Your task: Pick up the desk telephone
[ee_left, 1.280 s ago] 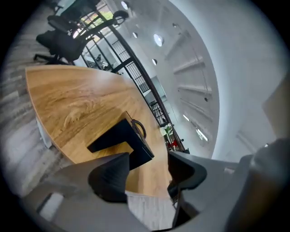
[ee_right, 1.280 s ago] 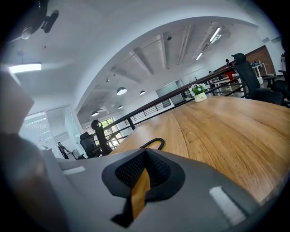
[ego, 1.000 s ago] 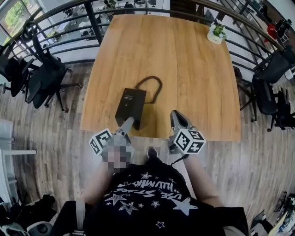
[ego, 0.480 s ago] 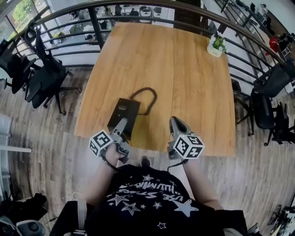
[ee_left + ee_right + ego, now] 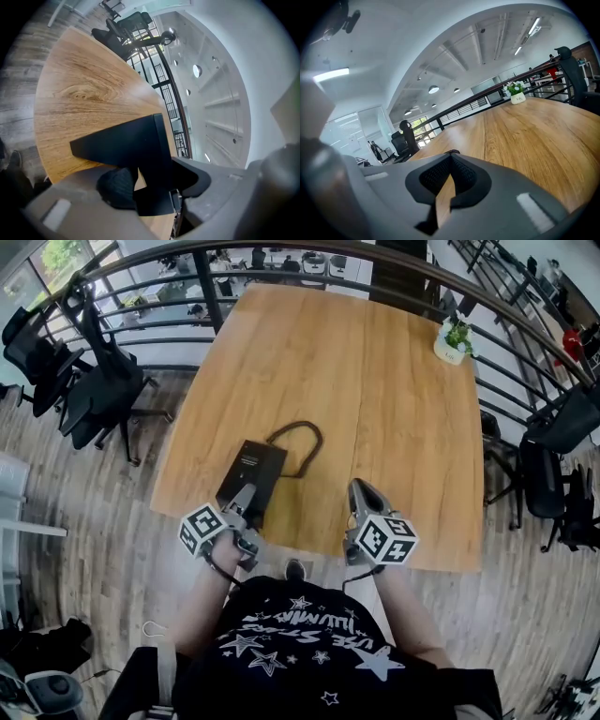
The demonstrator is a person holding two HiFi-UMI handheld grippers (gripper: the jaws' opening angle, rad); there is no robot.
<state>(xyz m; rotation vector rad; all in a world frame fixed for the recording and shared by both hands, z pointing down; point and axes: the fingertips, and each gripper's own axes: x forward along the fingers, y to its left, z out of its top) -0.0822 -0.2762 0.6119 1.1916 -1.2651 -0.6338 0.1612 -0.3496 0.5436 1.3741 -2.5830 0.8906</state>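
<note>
Grippers low in frame at near edge of wooden table (image 5: 403,409): left gripper (image 5: 246,495) lower left, jaws closing round near end of black desk telephone (image 5: 253,470), pads not clearly pressing; right gripper (image 5: 359,491) lower centre-right, jaws drawn to thin slit, nothing between, over bare wood. Telephone flat, left of centre, dark cord (image 5: 307,430) looped beyond. Farther: potted plant (image 5: 454,339) upper right, black chairs (image 5: 98,395) upper left.
</note>
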